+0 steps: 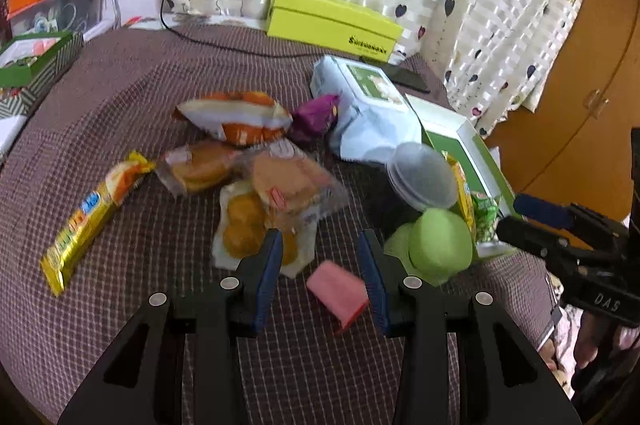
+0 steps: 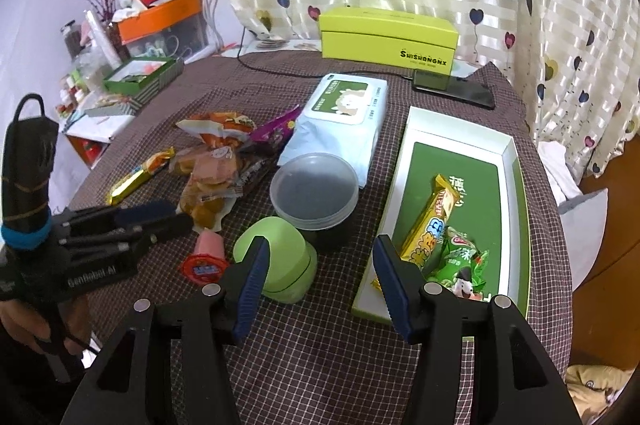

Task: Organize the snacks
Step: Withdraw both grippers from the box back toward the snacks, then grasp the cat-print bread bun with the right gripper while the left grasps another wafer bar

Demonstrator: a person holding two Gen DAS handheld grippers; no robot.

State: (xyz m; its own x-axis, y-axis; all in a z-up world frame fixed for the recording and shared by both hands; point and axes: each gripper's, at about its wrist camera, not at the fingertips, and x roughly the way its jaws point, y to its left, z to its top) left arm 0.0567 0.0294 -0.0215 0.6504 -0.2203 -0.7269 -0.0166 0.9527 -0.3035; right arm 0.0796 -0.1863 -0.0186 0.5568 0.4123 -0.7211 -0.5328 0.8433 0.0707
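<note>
A small pink jelly cup lies on its side on the checked cloth. It rests between the fingers of my open left gripper, close to the right finger, and the pads do not press it. In the right wrist view the cup shows its red lid under the left gripper. My right gripper is open over bare cloth beside the white-rimmed green tray. The tray holds a yellow bar and a green packet. A pile of wrapped cakes and another yellow bar lie to the left.
A green cup and a clear lidded tub stand between the pile and the tray. Behind them are a wipes pack, a phone and a lime box. The right gripper enters the left wrist view from the right.
</note>
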